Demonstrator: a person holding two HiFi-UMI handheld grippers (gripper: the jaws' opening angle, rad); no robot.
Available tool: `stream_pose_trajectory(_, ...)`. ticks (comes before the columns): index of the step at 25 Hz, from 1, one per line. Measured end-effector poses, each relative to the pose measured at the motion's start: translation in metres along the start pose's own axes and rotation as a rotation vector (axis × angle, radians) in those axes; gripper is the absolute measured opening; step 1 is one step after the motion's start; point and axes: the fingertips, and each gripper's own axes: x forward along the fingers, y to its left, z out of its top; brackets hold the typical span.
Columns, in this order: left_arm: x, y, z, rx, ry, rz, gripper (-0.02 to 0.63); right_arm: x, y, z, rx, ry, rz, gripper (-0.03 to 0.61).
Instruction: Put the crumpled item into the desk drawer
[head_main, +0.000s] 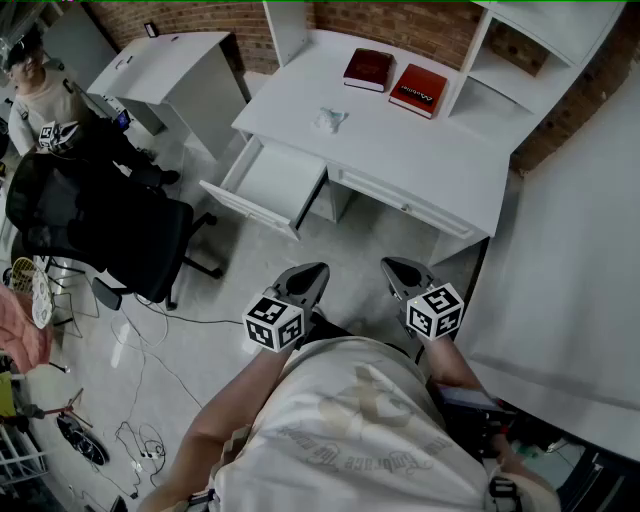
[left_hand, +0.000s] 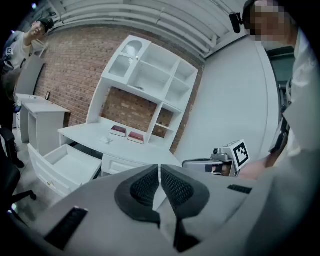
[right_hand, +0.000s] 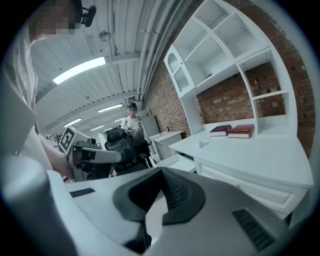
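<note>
Far left: the open white desk drawer (head_main: 272, 186) is pulled out from the white desk (head_main: 430, 165), and its inside looks bare.

My left claw (head_main: 304, 283) has its pads pressed together with nothing between them. It is held low in front of me, well short of the desk.

The small crumpled white item (head_main: 329, 119) lies on the desktop, just behind the drawer.

My right claw (head_main: 403, 277) is likewise closed tight and empty, beside the left.

The dark red hardback books (head_main: 369, 69) sit further back, apart from the item.

Judgement: this is the approach step and no pick has begun. Next I step in, spread one claw's jaws, lower over the item and pinch gently, since it is light.
</note>
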Motion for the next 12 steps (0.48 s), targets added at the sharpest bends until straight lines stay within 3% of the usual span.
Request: stream_pose_trajectory(12, 0.007, 0.0, 0.009, 0.013, -0.003, 0.019, 0.032, 0.006, -0.012, 0.006, -0.008, 0.011, 0.005, 0.023)
